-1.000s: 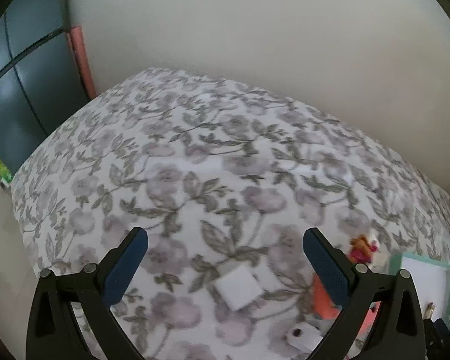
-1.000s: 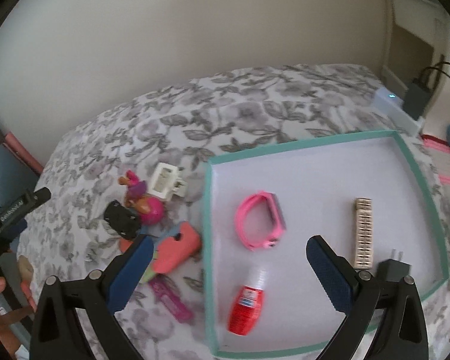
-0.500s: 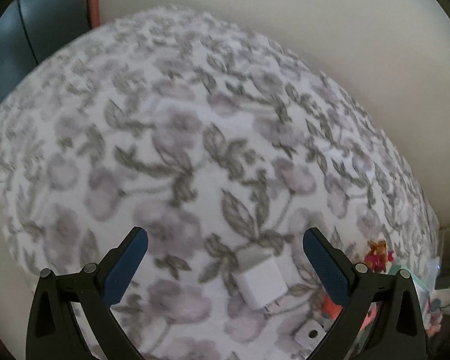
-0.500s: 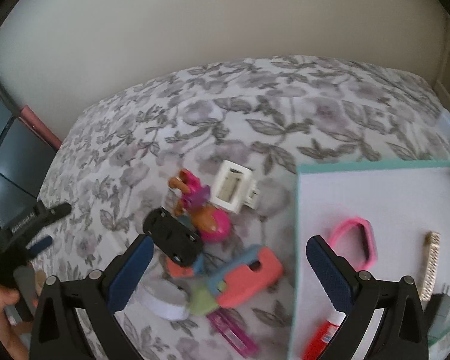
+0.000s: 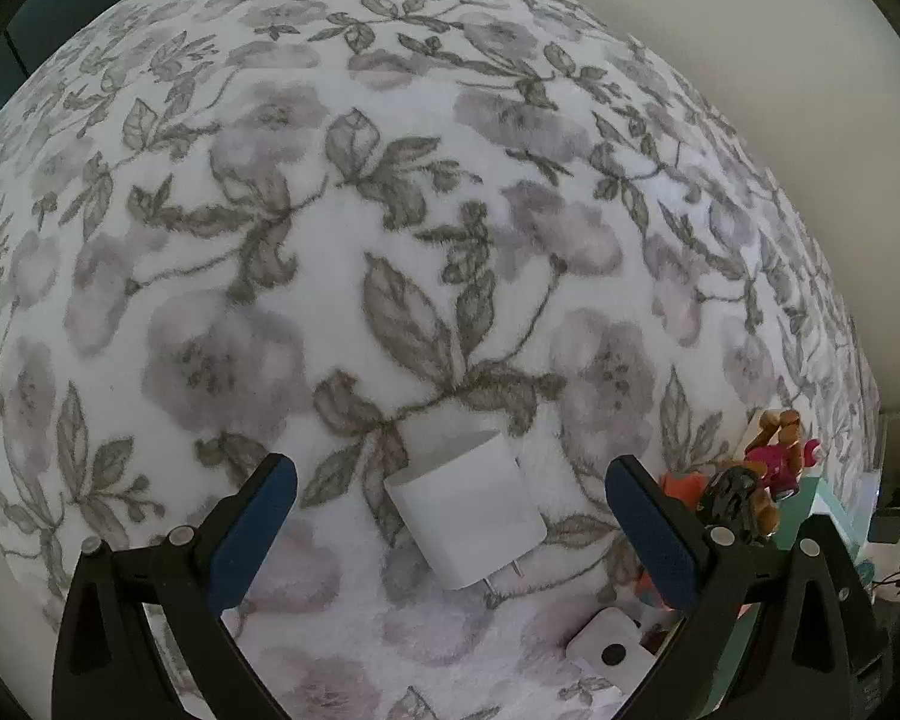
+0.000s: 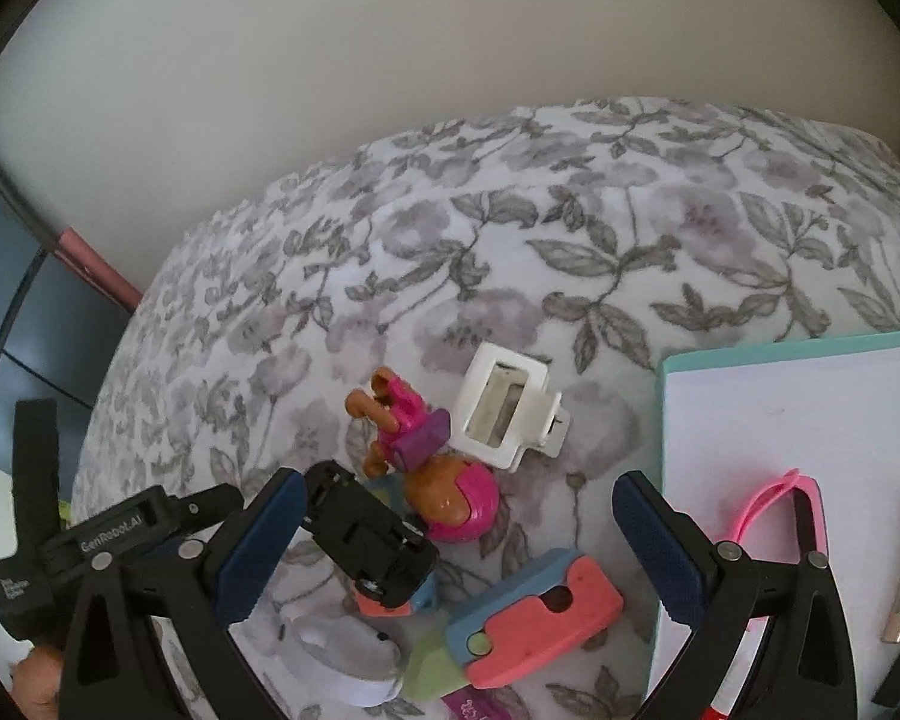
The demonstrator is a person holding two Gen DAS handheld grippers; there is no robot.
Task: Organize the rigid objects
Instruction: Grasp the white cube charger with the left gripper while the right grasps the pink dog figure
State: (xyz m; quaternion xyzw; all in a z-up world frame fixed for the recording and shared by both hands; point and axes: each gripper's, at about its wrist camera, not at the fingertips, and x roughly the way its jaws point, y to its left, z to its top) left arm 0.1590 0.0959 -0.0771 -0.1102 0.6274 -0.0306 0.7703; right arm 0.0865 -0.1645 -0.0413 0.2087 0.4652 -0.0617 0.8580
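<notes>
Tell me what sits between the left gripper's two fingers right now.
In the left wrist view, the white charger cube lies on the floral blanket between the open left gripper fingers, prongs pointing toward the camera. Neither finger touches it.

White charger cube [image 5: 468, 501] flat on floral cover, prongs near-right; pink doll [image 6: 438, 474], white clip [image 6: 507, 411] further right.

Left gripper [image 5: 450, 510] hanging low with jaws spread wide, holding nothing, right gripper [image 6: 456, 531] likewise gaping and empty, both angling downward
</notes>
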